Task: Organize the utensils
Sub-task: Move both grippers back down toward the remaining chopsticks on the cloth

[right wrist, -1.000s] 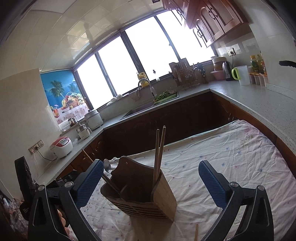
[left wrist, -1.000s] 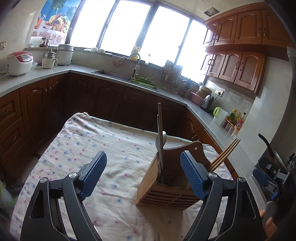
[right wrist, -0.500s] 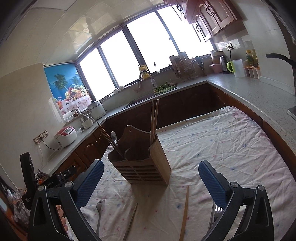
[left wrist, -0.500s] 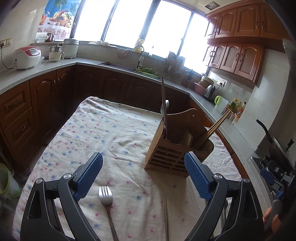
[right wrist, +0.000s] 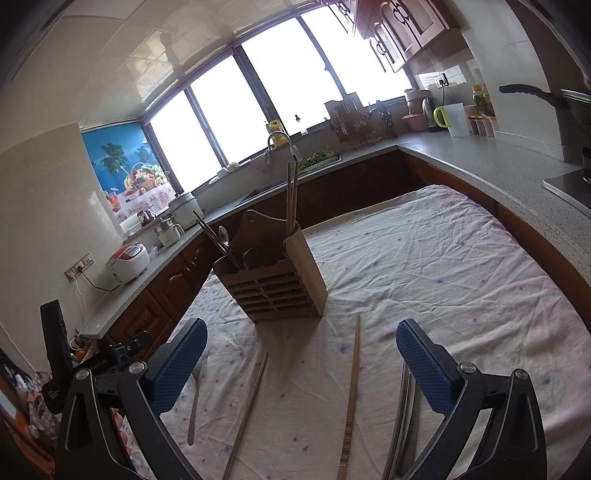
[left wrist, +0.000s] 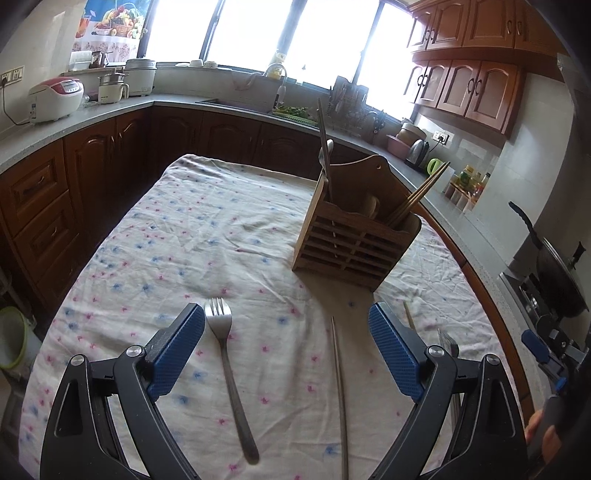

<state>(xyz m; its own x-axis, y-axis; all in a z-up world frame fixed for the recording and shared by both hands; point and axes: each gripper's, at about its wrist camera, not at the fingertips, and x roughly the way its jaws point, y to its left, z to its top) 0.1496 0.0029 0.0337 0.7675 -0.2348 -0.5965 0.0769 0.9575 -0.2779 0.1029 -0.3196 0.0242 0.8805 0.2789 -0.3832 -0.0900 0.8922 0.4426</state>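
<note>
Kitchen: dark wood cabinets (left wrist: pixel 476 85), grey counter (right wrist: pixel 491 162), bright windows (left wrist: pixel 255 26).
Bench (left wrist: pixel 177 229): draped in a wrinkled white cloth with small pink and blue flowers.
Utensil holder (left wrist: pixel 351 243): wooden, slatted front, upright on the cloth, well beyond both claws; chopsticks and a spoon stand in it.
Left claw (left wrist: pixel 286 352): jaws spread wide, nothing gripped; they have just been opening further, with nothing between the pads.
Right claw (right wrist: pixel 301 365): jaws spread wide, nothing gripped.
Fork (left wrist: pixel 231 373): flat on the cloth, tines pointing away, just inside the left claw's left pad.
Metal chopstick (left wrist: pixel 340 391): flat on the cloth, between the left claw's pads, nearer the right one.
Wooden chopstick (right wrist: pixel 351 402): flat on the cloth, between the right claw's pads.
Further metal utensils (right wrist: pixel 404 421): beside the right claw's right pad; kind unclear.
Change: a second ago the holder filled the space between the pads; it now lies farther off, and the loose utensils have come into sight.
</note>
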